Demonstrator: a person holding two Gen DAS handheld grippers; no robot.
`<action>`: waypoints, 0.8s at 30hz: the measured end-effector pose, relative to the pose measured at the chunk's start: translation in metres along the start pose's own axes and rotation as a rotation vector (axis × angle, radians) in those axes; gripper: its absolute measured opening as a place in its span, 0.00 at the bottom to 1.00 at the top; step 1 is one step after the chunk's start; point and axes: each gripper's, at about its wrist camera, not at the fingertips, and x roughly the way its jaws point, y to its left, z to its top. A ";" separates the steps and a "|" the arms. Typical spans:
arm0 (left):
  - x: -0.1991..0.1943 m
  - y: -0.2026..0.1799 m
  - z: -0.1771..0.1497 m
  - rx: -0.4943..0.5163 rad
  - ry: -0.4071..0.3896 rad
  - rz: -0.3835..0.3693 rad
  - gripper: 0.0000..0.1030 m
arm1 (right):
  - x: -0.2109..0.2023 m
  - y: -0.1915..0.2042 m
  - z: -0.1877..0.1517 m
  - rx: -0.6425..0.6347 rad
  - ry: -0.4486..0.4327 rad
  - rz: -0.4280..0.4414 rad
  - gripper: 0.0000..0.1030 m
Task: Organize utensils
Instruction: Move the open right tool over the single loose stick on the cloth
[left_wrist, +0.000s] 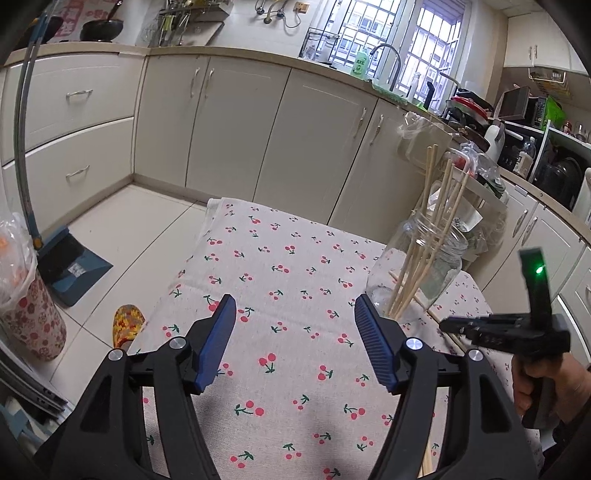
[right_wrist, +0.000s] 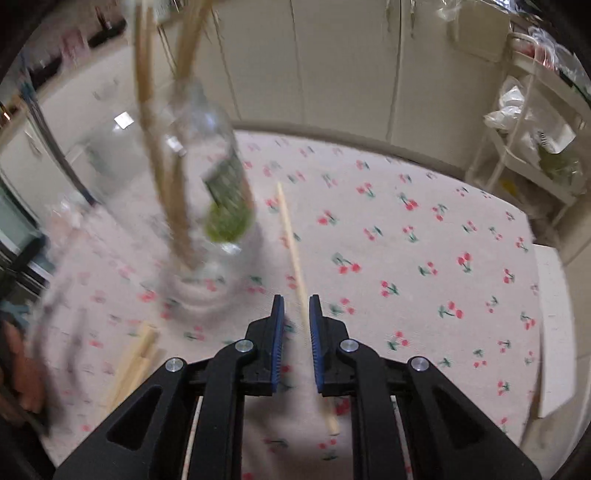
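A clear glass jar (left_wrist: 417, 273) holds several wooden chopsticks (left_wrist: 439, 206) upright on the cherry-print tablecloth (left_wrist: 280, 266). My left gripper (left_wrist: 295, 332) stands open just left of the jar, nothing between its blue pads. My right gripper (left_wrist: 445, 325), held by a hand (left_wrist: 532, 384), hovers right of the jar. In the right wrist view the right gripper (right_wrist: 295, 306) has its jaws almost together, gripping nothing. A loose chopstick (right_wrist: 290, 236) lies on the cloth under the slit. The jar (right_wrist: 199, 206) is blurred at upper left.
More loose chopsticks (right_wrist: 136, 358) lie on the cloth at lower left. A blue dustpan (left_wrist: 70, 266), a lined patterned bin (left_wrist: 29, 314) and a slipper (left_wrist: 127, 325) sit on the floor left of the table. A white rack (right_wrist: 532, 147) stands beyond the table's far right corner.
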 end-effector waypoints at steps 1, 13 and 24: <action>0.000 0.000 0.000 -0.004 0.001 -0.001 0.63 | -0.002 -0.002 -0.003 0.029 0.005 -0.014 0.08; 0.005 0.006 -0.002 -0.044 0.026 -0.001 0.65 | -0.024 -0.004 -0.032 0.251 0.057 0.062 0.30; 0.007 0.018 -0.004 -0.096 0.036 -0.020 0.69 | -0.037 0.017 -0.026 0.125 0.069 0.049 0.30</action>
